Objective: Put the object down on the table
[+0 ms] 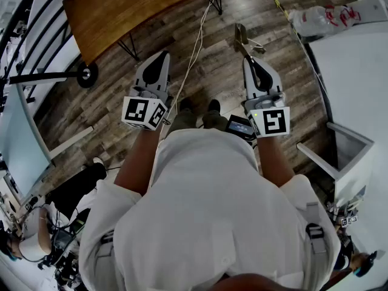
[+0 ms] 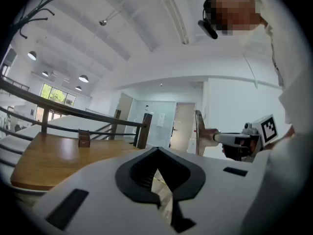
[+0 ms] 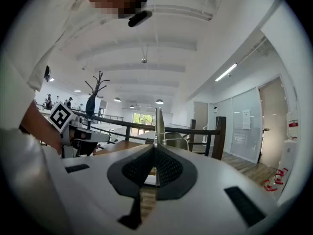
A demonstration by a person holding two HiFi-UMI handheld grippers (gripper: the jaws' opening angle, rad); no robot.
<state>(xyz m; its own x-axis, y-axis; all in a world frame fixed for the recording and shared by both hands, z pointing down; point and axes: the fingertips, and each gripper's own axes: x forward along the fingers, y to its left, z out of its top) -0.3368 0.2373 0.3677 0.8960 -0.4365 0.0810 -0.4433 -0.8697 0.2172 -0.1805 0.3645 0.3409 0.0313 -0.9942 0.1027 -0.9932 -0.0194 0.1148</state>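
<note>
The bare left forearm (image 1: 137, 157) and bare right forearm (image 1: 274, 156) are held forward, side by side. The left grey-and-black tongs (image 1: 162, 56) are pressed together with nothing between them. The right grey-and-black tongs (image 1: 248, 60) are clamped on a thin metal strip (image 1: 241, 36) that projects past their tips.

Open-plan office or lab premises. Evidence: plank floor (image 1: 218, 53), long wooden worktop (image 1: 121, 11), white desk (image 1: 354, 71), loose cable (image 1: 195, 47) on the floor, dark railing (image 2: 73, 112), pendant lamps (image 2: 83, 78) under a white beamed ceiling, glass partition (image 3: 244, 126), coat stand (image 3: 93, 99).

white short-sleeved shirt (image 1: 206, 187); black-white marker cubes (image 1: 144, 112) (image 1: 271, 121)
</note>
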